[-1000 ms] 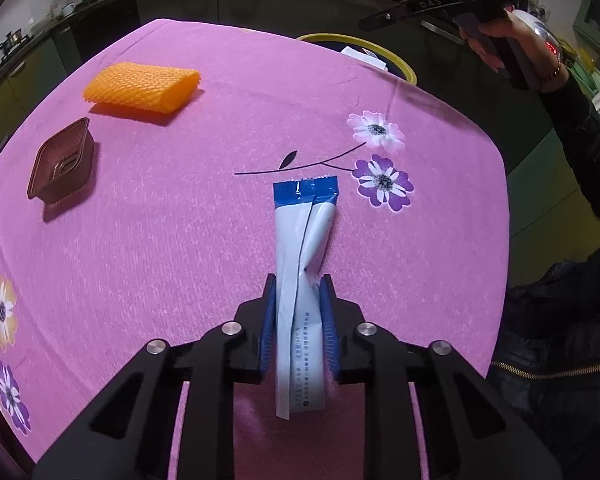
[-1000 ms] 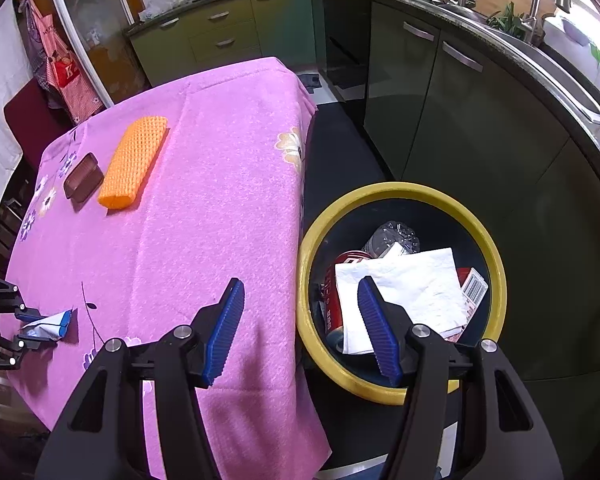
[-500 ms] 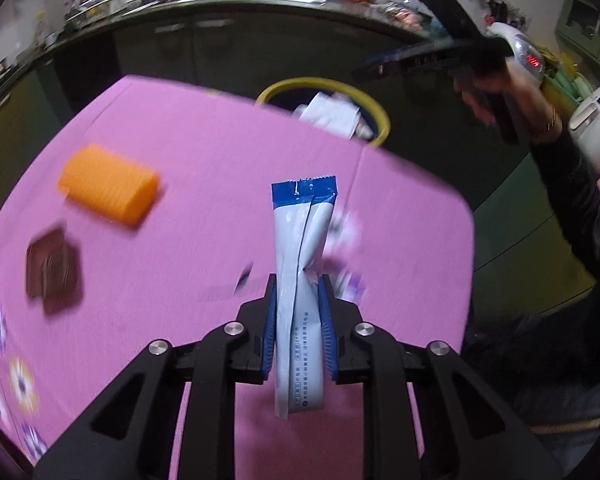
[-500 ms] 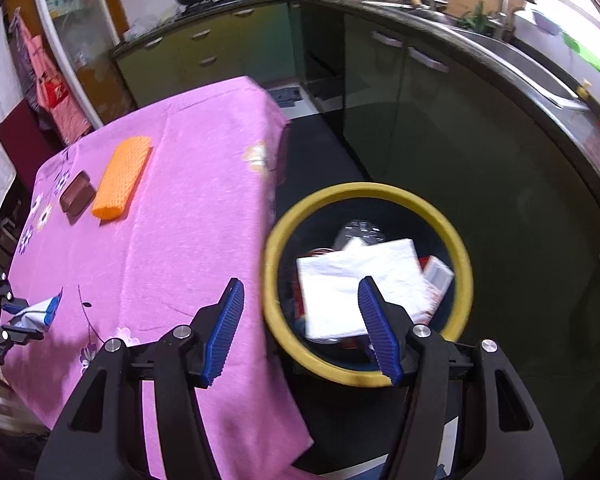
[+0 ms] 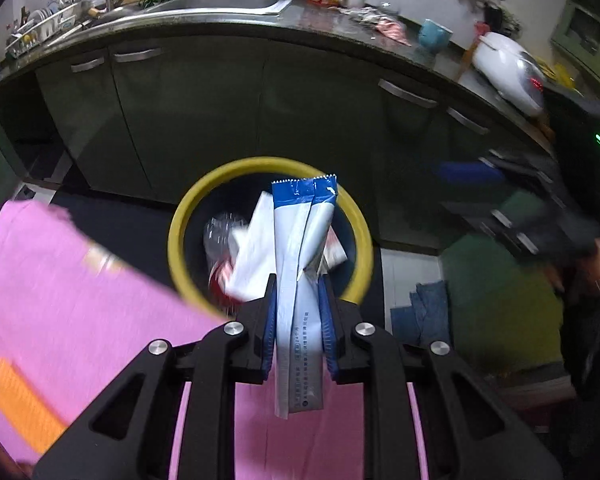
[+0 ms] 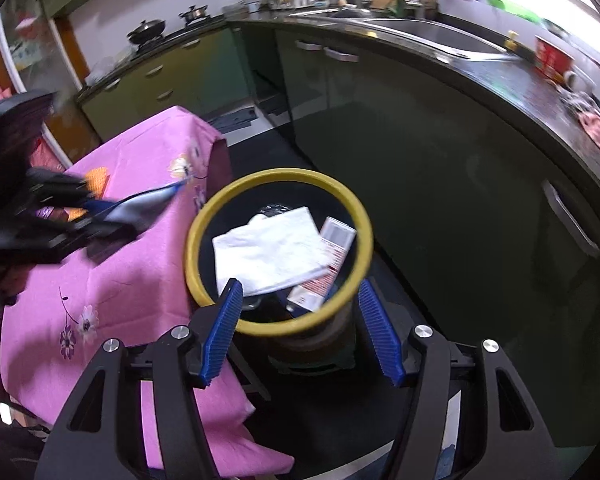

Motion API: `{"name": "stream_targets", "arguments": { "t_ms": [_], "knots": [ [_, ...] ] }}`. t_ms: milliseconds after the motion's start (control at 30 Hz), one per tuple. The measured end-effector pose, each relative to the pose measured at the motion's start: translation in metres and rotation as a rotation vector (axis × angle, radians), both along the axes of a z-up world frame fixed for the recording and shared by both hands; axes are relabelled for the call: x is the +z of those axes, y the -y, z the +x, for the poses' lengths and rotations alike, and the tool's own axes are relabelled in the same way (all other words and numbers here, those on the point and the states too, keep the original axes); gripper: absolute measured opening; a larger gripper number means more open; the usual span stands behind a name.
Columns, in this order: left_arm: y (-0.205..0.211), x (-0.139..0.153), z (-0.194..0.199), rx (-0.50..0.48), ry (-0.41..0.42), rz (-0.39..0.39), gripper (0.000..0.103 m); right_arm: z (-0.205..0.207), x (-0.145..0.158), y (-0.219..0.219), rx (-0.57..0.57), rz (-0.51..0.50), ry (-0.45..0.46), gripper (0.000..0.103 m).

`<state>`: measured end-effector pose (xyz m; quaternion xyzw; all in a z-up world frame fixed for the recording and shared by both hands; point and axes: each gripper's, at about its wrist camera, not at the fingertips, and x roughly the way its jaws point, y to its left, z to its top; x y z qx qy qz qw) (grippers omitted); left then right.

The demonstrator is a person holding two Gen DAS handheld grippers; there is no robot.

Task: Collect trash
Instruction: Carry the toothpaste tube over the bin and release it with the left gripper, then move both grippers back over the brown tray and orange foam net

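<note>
Wrapper (image 5: pixel 300 248) pinched in the left gripper (image 5: pixel 298 300) above the yellow-rimmed bin (image 5: pixel 180 216) — right gripper (image 6: pixel 300 320) wide apart, empty.

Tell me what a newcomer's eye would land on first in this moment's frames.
First, the blue-and-white wrapper clamped upright in the left hand-held gripper, held in front of the yellow-rimmed trash bin. Next, the bin's contents: a white paper napkin and a small carton. The pink flowered tablecloth beside the bin glares brightly.

Dim kitchen, daylight glare from window (image 6: pixel 532 4) — motion blur on tablecloth (image 5: pixel 60 280), fisheye bending at edges.
</note>
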<state>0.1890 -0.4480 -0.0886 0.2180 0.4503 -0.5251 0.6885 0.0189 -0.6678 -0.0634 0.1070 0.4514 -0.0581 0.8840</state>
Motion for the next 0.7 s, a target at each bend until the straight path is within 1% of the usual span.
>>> {"name": "stream_targets", "arguments": {
  "t_ms": [67, 100, 133, 167, 200, 267, 333, 367, 433, 500, 600, 633, 667, 700],
  "knots": [
    [0.026, -0.010, 0.008, 0.003, 0.010, 0.021, 0.023, -0.008, 0.001, 0.004, -0.010, 0.005, 0.002, 0.065],
    [0.037, -0.016, 0.013, 0.021, 0.017, 0.035, 0.027, -0.012, 0.001, 0.006, -0.015, 0.007, 0.003, 0.065],
    [0.045, -0.024, 0.018, 0.039, 0.018, 0.054, 0.033, -0.014, 0.002, 0.007, -0.017, 0.009, 0.002, 0.065],
    [0.053, -0.029, 0.021, 0.050, 0.014, 0.064, 0.047, -0.017, 0.002, 0.008, -0.016, 0.013, 0.002, 0.065],
    [0.056, -0.032, 0.023, 0.061, 0.015, 0.068, 0.054, -0.018, 0.002, 0.008, -0.017, 0.015, 0.001, 0.065],
    [0.061, -0.036, 0.026, 0.093, 0.022, 0.073, 0.056, -0.021, 0.002, 0.008, -0.017, 0.014, 0.001, 0.065],
    [0.054, -0.032, 0.026, 0.113, 0.000, 0.055, 0.056, -0.022, 0.001, 0.007, -0.013, 0.018, 0.001, 0.065],
    [0.045, -0.027, 0.027, 0.134, -0.007, 0.034, 0.056, -0.022, 0.001, 0.006, -0.010, 0.020, 0.001, 0.065],
    [0.023, -0.011, 0.021, 0.169, 0.015, -0.015, 0.060, -0.020, -0.002, 0.003, -0.003, 0.024, 0.000, 0.066],
    [-0.014, 0.011, 0.012, 0.232, 0.074, -0.094, 0.070, -0.020, -0.004, -0.002, 0.009, 0.030, -0.001, 0.066],
    [-0.072, 0.033, -0.004, 0.307, 0.098, -0.198, 0.073, -0.014, -0.009, -0.012, 0.025, 0.030, -0.015, 0.066],
    [-0.098, 0.040, -0.012, 0.343, 0.115, -0.233, 0.073, -0.012, -0.010, -0.015, 0.030, 0.029, -0.021, 0.066],
    [-0.116, 0.044, -0.016, 0.370, 0.129, -0.255, 0.075, -0.009, -0.011, -0.020, 0.037, 0.027, -0.027, 0.066],
    [-0.131, 0.048, -0.022, 0.394, 0.143, -0.274, 0.080, -0.006, -0.011, -0.025, 0.046, 0.025, -0.030, 0.066]
  ]
}}
